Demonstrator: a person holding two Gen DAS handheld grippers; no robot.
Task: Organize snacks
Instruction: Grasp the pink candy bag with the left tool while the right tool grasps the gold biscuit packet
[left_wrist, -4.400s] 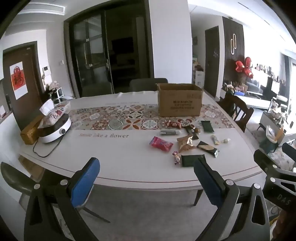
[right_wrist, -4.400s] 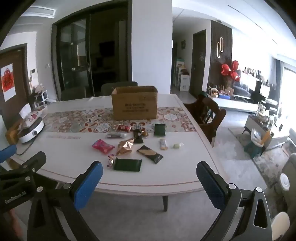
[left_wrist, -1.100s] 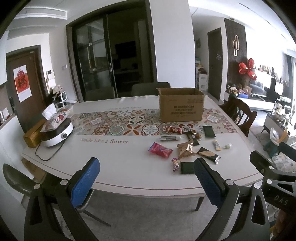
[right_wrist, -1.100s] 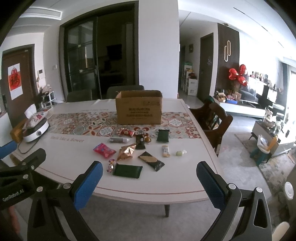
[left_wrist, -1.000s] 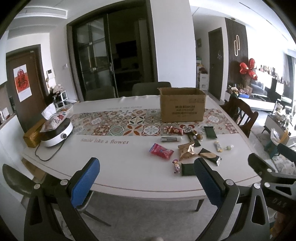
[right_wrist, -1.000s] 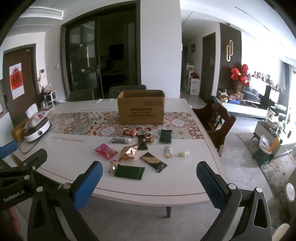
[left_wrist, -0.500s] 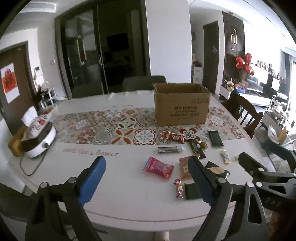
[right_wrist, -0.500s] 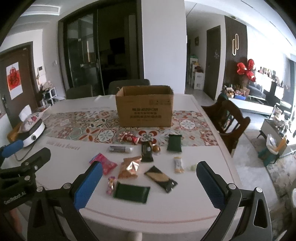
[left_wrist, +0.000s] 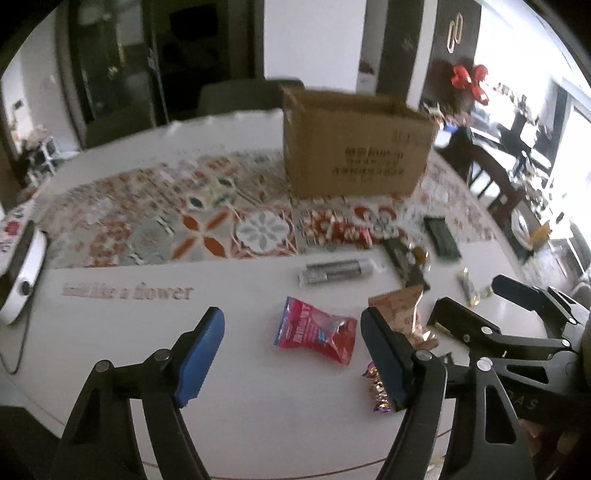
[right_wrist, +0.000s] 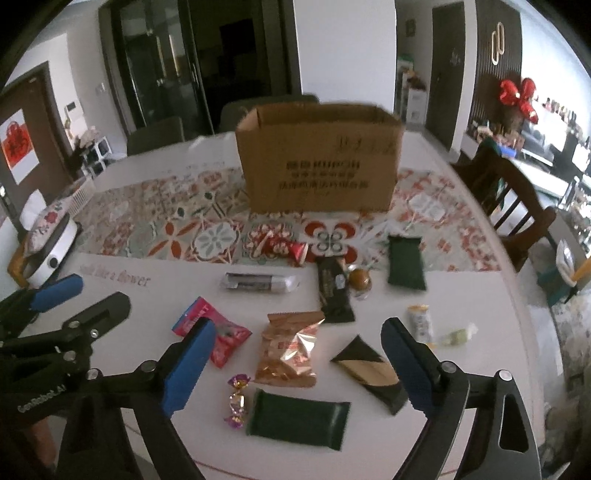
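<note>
white tabletop (right_wrist: 480, 306) with snacks spread before a cardboard box (right_wrist: 319, 157).
left tool (left_wrist: 291, 354) gapes wide, empty, over a red packet (left_wrist: 316, 330); right tool (right_wrist: 297, 363) likewise wide apart, empty, above a gold packet (right_wrist: 290, 349) and dark green bar (right_wrist: 297, 419).

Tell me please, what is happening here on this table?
A person holds two tongs over a white table to organize snacks. Both the left tongs and the right tongs are open and hold nothing. The left hangs near the red snack packet, the right above the gold packet. Nothing is picked up yet; the snacks lie loose before the open cardboard box.
</note>
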